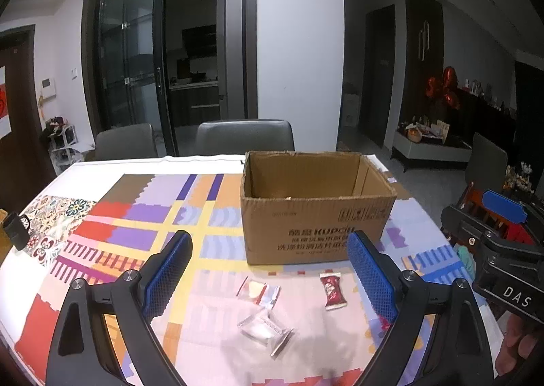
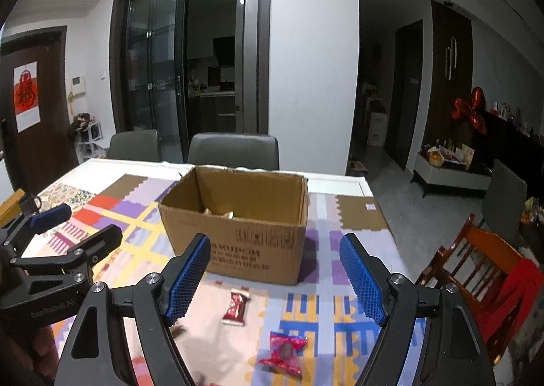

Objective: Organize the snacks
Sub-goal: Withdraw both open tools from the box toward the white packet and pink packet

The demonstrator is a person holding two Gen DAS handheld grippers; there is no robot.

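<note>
**Both jaws wide, snacks loose in front of the box**

Nearest to me, my left gripper (image 1: 268, 279) stands spread with nothing between its blue pads. Just below and ahead of it lies a clear-wrapped snack (image 1: 267, 330) with a white filling, and a little farther a second pale, see-through packet (image 1: 258, 291). My right gripper (image 2: 275, 279) is likewise released and empty, and close under it sits a pink-red wrapped candy (image 2: 284, 350) with twisted ends. Between the two of me, a bit farther out, a dark red sachet (image 2: 237, 307) lies flat on the patterned tablecloth (image 1: 136, 226).

I judge all of these light, with thin, crinkly film that is probably slick, so a pinch on a flat edge could slide off. Better to close across the thick middle, where the filling gives the pads something firm, and gently, since what's inside may crush.

Beyond the snacks stands the open cardboard box (image 1: 316, 226), its flaps gone or folded away, something pale already showing inside. Farther still, two grey chairs (image 1: 244, 136) at the table's far edge
</note>
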